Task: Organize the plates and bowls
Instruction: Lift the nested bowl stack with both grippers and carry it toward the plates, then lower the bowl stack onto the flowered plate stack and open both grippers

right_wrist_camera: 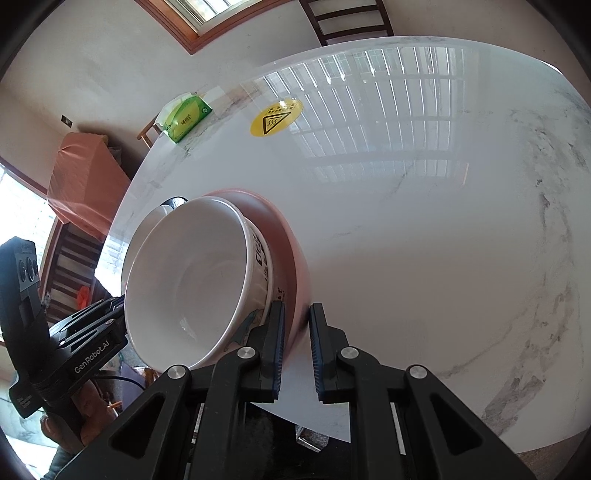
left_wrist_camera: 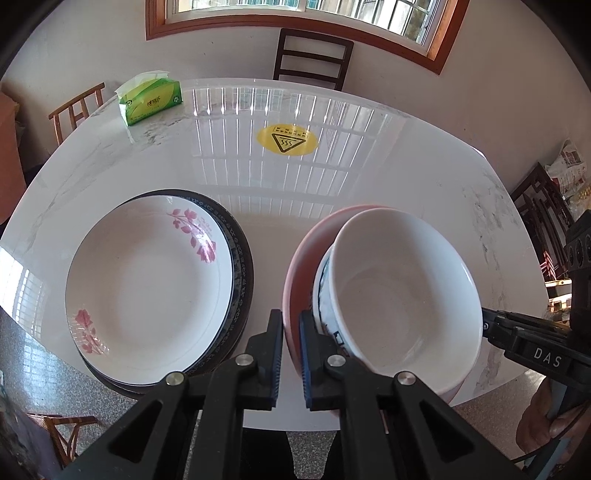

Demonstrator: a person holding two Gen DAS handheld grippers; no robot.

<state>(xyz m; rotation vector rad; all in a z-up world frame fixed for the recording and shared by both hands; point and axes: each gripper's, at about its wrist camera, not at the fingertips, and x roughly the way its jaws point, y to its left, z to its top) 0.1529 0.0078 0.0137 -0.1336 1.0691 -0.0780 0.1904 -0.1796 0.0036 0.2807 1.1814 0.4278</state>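
Both grippers, the left gripper (left_wrist_camera: 291, 354) and right gripper (right_wrist_camera: 297, 354), clamp the pink bowl's (left_wrist_camera: 295, 266) rim; uneven lifting could slide the nested white bowl (left_wrist_camera: 399, 295), lower right, out.

My white bowl (left_wrist_camera: 402, 295) hides most of the pink bowl (left_wrist_camera: 301, 258) beneath it. The flowered plate (left_wrist_camera: 147, 288) covers the dark-rimmed plate (left_wrist_camera: 242, 266). The bowl's printed side is unreadable.

A glossy white marble tabletop (left_wrist_camera: 369, 192) mirrors the barred window (left_wrist_camera: 295, 11) on the far wall. Near its far left edge sits a green tissue box (left_wrist_camera: 149, 99), a sheet poking out. A yellow hot-surface sticker (left_wrist_camera: 287, 139) marks the centre. A dark wooden chair (left_wrist_camera: 312, 59) stands behind.
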